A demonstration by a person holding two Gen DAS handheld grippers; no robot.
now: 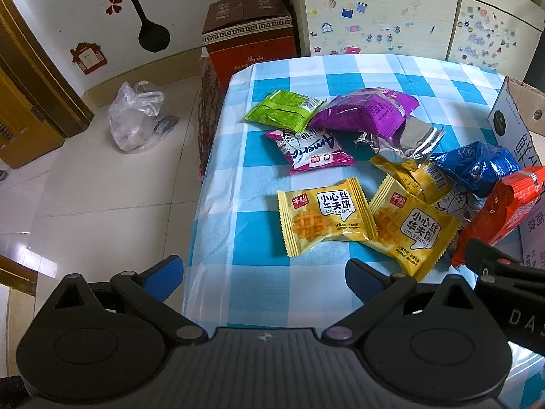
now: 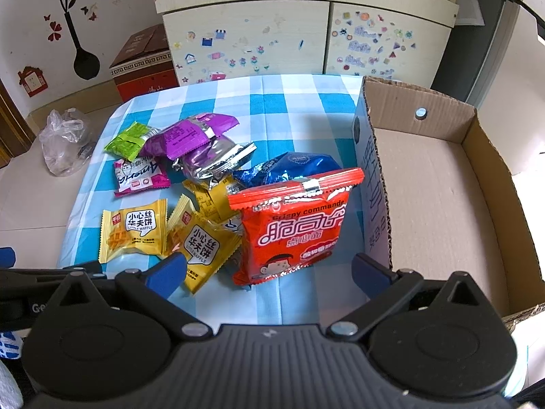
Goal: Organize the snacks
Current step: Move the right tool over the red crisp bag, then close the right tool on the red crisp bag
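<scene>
- Left wrist view: the left gripper (image 1: 264, 274) fills the bottom of the frame, its blue-padded jaws spread wide and holding nothing, poised over the near edge of a worktop (image 1: 340, 71) covered in blue-and-white checked cloth.
- Centre frame, two yellow "Little Waffle" packets lie side by side, the left one (image 1: 323, 216) flat, the right one (image 1: 414, 231) overlapping its edge.
- Above them sit a pink-and-white wrapped snack (image 1: 310, 150), a green packet (image 1: 284, 110) and a crumpled purple foil bag (image 1: 368, 110), the purple one resting on the green one's corner.
- At right, a blue foil packet (image 1: 477, 163) and a red noodle-snack bag (image 1: 507, 208) lean near a cardboard box (image 1: 511, 109).
- On the tiled floor, upper left, a clear plastic bag (image 1: 136, 117).
- Right wrist view: the right gripper (image 2: 269, 269) at bottom has its jaws wide apart and empty, just short of the red noodle-snack bag (image 2: 293, 228), which stands propped at centre.
- The open cardboard box (image 2: 483, 156) takes up the right of the frame, its visible floor bare, its side wall just beside the red bag.
- The remaining snacks cluster centre left on the worktop (image 2: 272, 95), outside the box.
</scene>
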